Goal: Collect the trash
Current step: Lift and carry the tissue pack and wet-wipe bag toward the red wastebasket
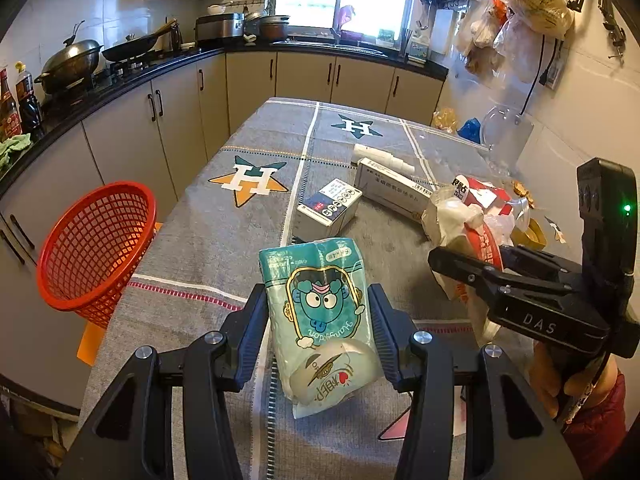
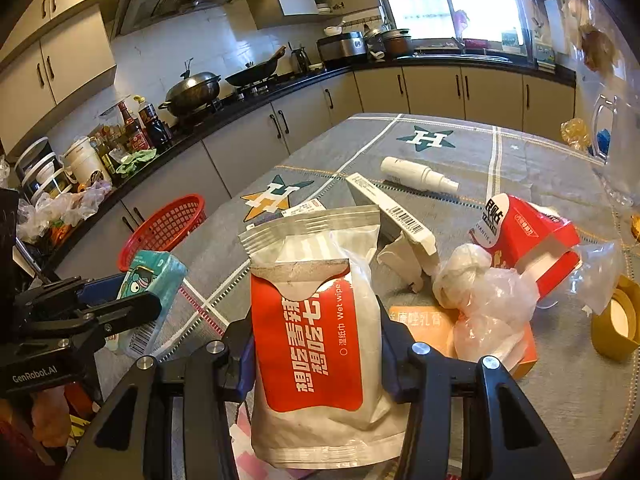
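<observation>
Both grippers loaded, basket next
Left gripper [image 1: 320, 320] clamps the tissue pack [image 1: 320, 312]; right gripper [image 2: 316, 344] clamps the wet-wipe pouch [image 2: 316, 328]; both probably go left to the red basket [image 1: 96, 248].

1. The left gripper [image 1: 318, 320] is matte black plastic, with angular linkage arms and a round silver screw head at each pivot.
2. Its fingers [image 1: 256, 320] carry ribbed dark-blue inner pads.
3. The right gripper [image 2: 316, 344] is built alike; seen from the side it bears white "DAS" lettering and a small green light.
4. The left unit's side reads "GenRobot.AI".
5. A red sleeve [image 1: 596, 424], possibly padded, covers the wrist behind the right unit.
</observation>
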A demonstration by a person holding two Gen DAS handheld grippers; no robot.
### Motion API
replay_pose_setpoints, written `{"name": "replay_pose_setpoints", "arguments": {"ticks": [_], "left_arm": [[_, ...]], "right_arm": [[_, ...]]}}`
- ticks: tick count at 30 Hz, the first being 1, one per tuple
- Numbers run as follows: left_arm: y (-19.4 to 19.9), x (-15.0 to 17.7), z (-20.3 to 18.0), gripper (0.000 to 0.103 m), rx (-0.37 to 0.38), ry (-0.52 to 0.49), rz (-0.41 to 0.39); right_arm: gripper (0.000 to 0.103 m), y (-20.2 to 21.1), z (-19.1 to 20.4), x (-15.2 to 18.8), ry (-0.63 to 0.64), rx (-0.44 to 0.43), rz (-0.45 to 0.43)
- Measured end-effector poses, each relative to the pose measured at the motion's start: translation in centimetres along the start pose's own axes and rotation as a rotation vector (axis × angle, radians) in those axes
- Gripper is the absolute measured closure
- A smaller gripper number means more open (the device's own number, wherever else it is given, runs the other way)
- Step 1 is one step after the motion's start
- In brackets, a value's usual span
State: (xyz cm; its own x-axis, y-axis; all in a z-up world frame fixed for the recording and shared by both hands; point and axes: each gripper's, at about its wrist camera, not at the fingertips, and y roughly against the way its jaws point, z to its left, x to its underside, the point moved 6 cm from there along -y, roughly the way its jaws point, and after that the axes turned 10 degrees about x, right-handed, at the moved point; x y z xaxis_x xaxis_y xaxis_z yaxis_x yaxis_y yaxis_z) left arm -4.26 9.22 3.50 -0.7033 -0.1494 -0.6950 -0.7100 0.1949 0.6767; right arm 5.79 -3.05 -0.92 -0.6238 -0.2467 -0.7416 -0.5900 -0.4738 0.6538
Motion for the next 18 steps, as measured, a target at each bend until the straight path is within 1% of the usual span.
{"name": "replay_pose_setpoints", "arguments": {"ticks": [11,18], "left_arm": [[-0.3,-0.1,0.6,0.055,0.003,0.006,0.004],[-0.5,-0.1,1.2,0.055,0.005,0.01,0.006]], "right_arm": [[0.051,-1.1,-0.2,0.3,-0.012,-0.014,0.035],[0.051,-1.1,0.0,0.5,-0.007,-0.018,0.032]]}}
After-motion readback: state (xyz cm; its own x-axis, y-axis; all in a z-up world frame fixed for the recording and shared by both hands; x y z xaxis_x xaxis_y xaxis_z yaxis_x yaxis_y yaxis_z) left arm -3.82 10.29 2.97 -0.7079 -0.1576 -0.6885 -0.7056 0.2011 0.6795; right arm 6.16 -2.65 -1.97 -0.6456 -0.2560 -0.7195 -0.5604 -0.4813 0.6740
